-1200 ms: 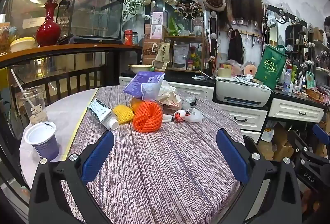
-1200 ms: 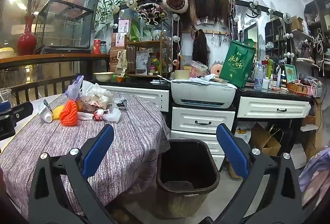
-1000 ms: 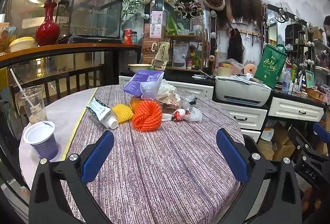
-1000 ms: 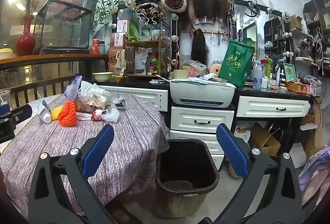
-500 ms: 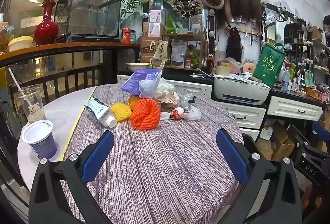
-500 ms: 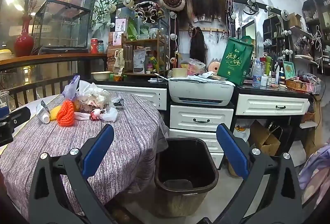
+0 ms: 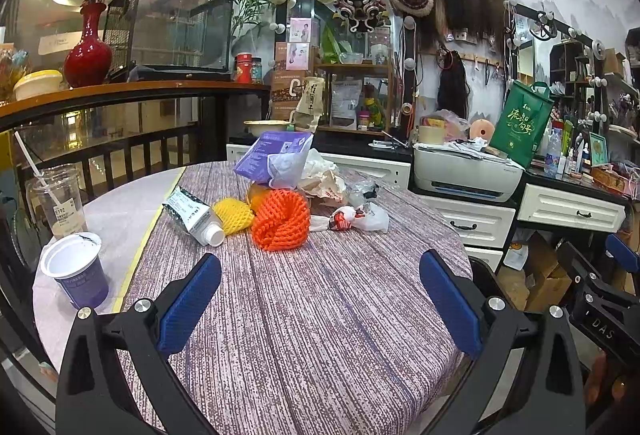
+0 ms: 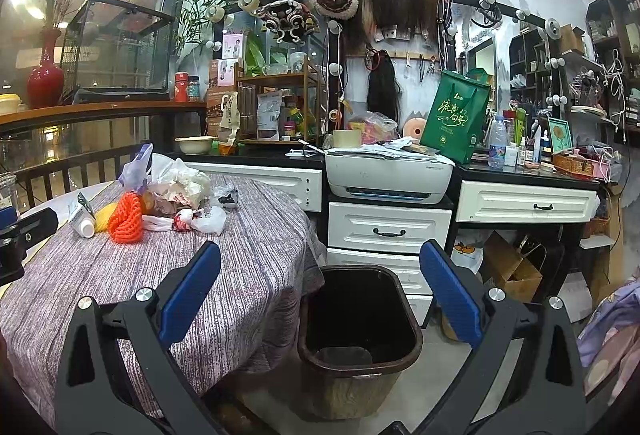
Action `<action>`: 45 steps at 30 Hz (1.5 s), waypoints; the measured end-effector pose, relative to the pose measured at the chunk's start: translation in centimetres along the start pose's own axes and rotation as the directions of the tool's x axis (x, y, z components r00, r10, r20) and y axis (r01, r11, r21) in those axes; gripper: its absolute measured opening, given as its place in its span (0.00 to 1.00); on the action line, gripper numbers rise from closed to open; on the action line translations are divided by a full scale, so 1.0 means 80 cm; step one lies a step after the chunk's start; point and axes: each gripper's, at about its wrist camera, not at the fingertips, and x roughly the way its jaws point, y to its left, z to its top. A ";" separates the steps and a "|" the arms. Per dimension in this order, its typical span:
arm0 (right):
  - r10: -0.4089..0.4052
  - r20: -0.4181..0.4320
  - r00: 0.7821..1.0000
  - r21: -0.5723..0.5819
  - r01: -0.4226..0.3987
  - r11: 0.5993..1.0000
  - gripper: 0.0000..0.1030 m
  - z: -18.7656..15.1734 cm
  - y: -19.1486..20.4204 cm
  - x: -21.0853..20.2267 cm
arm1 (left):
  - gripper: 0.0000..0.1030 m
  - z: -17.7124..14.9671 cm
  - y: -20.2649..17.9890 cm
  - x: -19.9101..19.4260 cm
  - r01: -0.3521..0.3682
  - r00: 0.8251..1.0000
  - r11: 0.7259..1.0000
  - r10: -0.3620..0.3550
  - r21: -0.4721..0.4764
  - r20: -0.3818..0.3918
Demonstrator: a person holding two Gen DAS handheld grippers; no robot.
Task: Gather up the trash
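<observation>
trash (image 7: 280, 203) heaped on table (image 7: 320, 315): orange foam net, crumpled wrappers; both grippers' fingers (image 7: 190, 301) wide apart, empty.

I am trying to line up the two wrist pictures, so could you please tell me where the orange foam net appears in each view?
Left wrist: the orange foam net lies just left of centre, at the near edge of the trash pile, beside the yellow foam net.
Right wrist: the orange foam net sits at far left, on the same table.
Shared landmark: the white printer on the drawers.
</observation>
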 end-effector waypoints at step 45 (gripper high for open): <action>-0.013 -0.019 1.000 -0.004 0.013 1.000 0.95 -0.002 -0.002 0.006 | 0.95 -0.014 0.000 0.007 0.006 1.000 1.000 -0.006 -0.006 -0.023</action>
